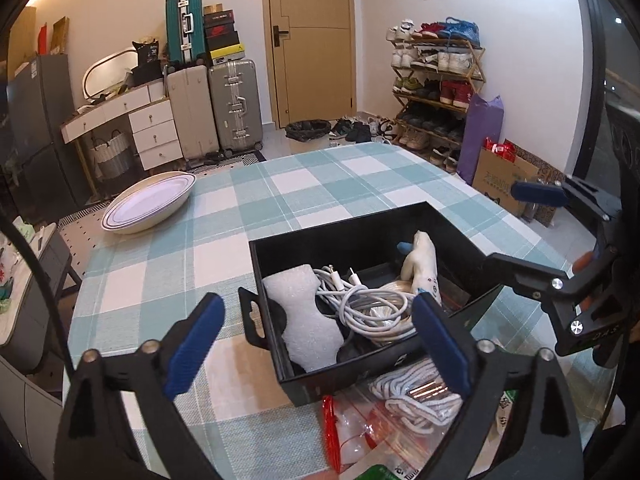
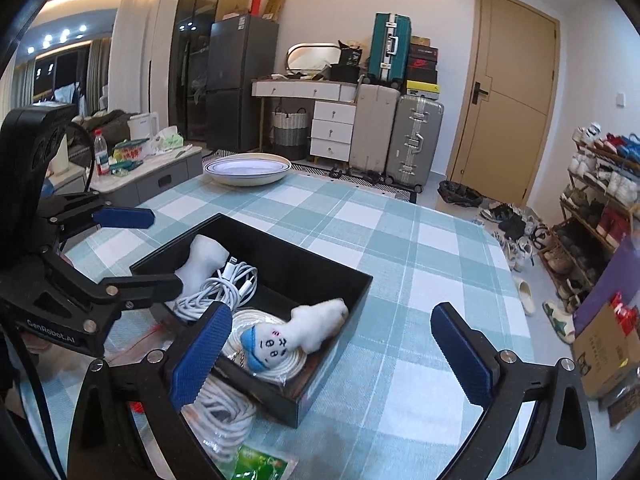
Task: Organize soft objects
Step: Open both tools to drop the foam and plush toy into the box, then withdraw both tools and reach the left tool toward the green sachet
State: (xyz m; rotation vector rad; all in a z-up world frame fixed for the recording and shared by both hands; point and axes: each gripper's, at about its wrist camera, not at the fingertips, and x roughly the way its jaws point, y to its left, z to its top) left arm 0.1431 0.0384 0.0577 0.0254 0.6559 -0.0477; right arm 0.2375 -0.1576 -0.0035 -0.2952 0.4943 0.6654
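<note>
Checked tablecloth [image 2: 400, 248] bare beyond black box [image 2: 352, 280]; left gripper [image 1: 316, 344] and right gripper [image 2: 332, 356] agape, empty.

A white dish [image 1: 149, 208] with dark rim lines is set at the far left corner of the checked tablecloth [image 1: 304, 184]. Beyond the table, a closed door [image 1: 312, 40] is seen, with a dark basket [image 1: 307, 129] and loose shoes [image 1: 356, 130] on the floor before it. Two grey suitcases [image 1: 214, 108] are stood beside white drawers [image 1: 154, 132], and a teal suitcase [image 1: 185, 26] is stacked above. A shoe rack [image 1: 434, 88] is placed along the right wall, next to a purple bag [image 1: 480, 136] and a cardboard box [image 1: 506, 178].
</note>
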